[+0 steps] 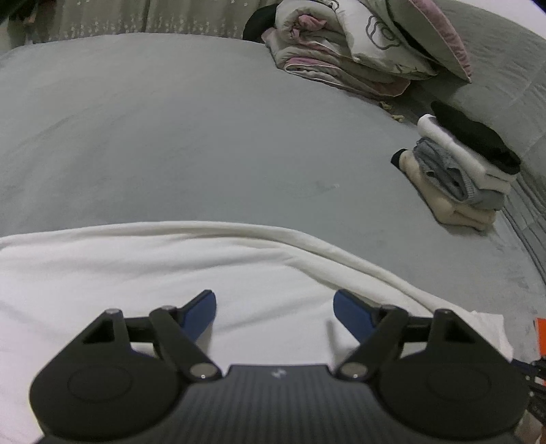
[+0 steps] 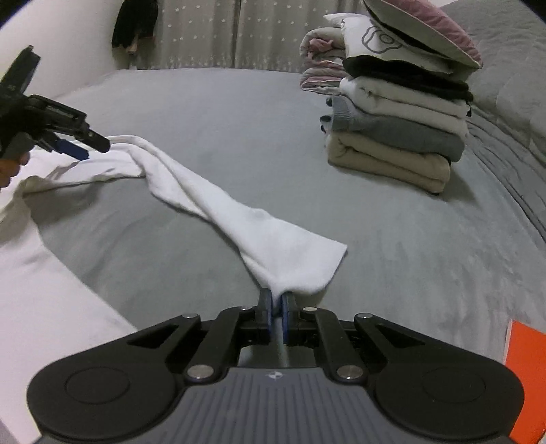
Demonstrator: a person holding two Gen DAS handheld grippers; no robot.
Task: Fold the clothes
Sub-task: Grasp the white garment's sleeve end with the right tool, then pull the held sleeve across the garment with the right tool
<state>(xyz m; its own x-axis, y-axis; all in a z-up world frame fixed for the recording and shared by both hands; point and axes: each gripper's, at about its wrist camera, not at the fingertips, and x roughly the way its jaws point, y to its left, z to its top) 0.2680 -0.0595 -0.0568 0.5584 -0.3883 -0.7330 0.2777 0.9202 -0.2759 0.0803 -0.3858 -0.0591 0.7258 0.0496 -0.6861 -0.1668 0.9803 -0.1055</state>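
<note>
two tools [image 1: 274, 309] [image 2: 277, 302], one white garment [image 2: 239, 218], one stack of folded clothes [image 2: 397, 140], one bedding pile [image 1: 361, 44].

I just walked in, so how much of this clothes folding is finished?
Done: a folded stack sits on the bed. In hand: the right gripper pinches a white garment; the left gripper is open above it. Left: folding and stacking it.

The white garment [image 1: 143, 273] runs off the left and bottom edges of the left wrist view, so its full shape cannot be told; the part under the gripper body is hidden; in the right wrist view the cloth's pinched end disappears between the closed blue pads [image 2: 269, 307]; the orange object [image 2: 525, 369] is cut by the right edge and cannot be identified; the dark item [image 2: 134, 24] hanging by the curtain is too blurred to name.
</note>
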